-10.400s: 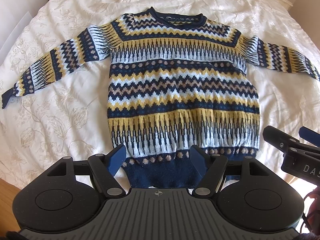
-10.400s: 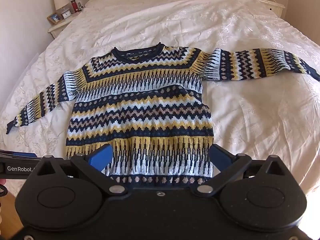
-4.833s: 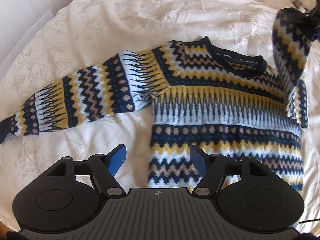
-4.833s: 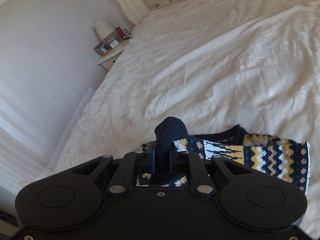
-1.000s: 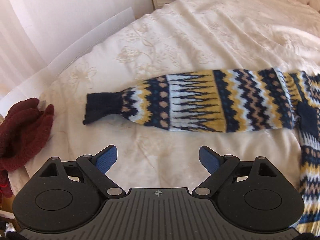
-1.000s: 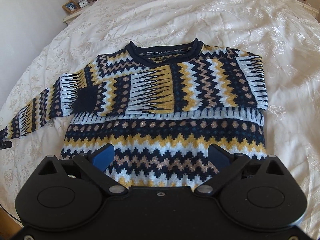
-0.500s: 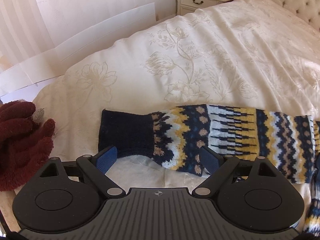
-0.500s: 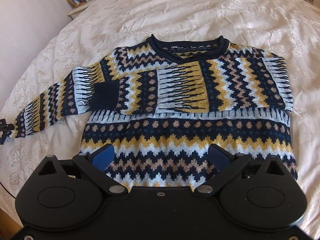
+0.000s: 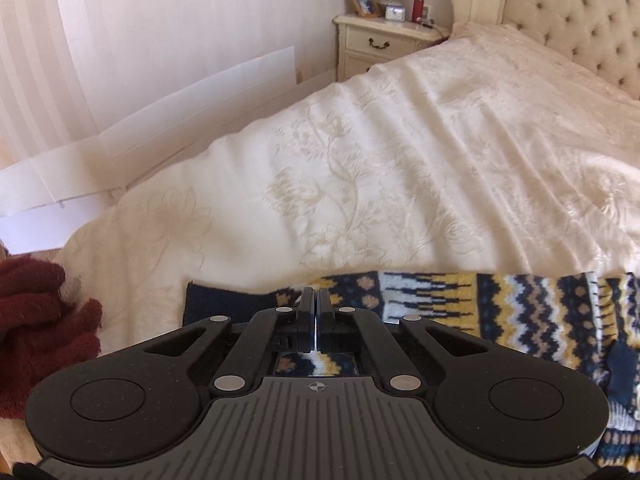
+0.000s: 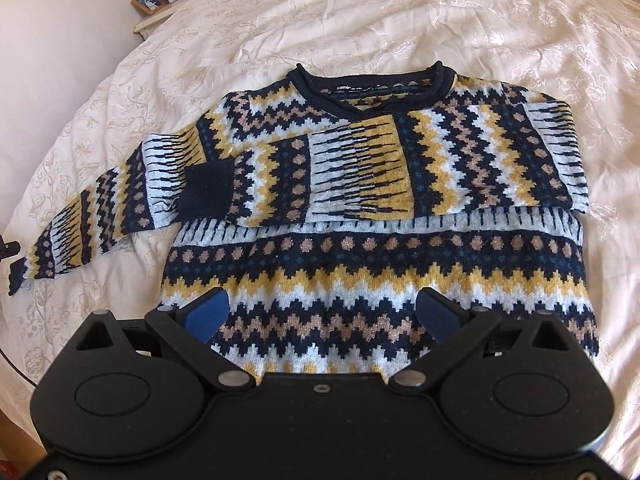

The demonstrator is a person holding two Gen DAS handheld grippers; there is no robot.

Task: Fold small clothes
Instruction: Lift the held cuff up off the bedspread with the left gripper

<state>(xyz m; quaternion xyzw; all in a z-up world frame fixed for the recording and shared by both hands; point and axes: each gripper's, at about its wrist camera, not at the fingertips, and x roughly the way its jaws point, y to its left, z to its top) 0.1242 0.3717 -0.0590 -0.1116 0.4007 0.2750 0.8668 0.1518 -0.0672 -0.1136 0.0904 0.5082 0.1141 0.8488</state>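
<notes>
Left wrist view, far left: dark red fluffy item [image 9: 38,336] at the bed edge, can't tell what it is. Left hand-held gripper [image 9: 316,312] has its fingers [image 9: 307,320] pinched together on the left sleeve [image 9: 460,308], just past the navy cuff [image 9: 224,304]; knit shows between and under the jaws. Sleeve lies flat on the cream bedspread [image 9: 400,180], running right. Nightstand [image 9: 384,46] and tufted headboard [image 9: 568,12] behind.

Right wrist view: sweater [image 10: 400,248] lies face up in the middle of the bed [image 10: 400,8], collar [image 10: 372,88] away from the camera. Left sleeve [image 10: 92,224] stretches out to the frame's left; only a bit of the left hand-held gripper shows at that edge. Right sleeve [image 10: 360,172] is folded across the chest, its cuff [image 10: 208,192] ending near the left shoulder. Right hand-held gripper [image 10: 322,316] is spread wide, both blue pads [image 10: 206,314] apart, holding nothing, above the lower body of the sweater.
</notes>
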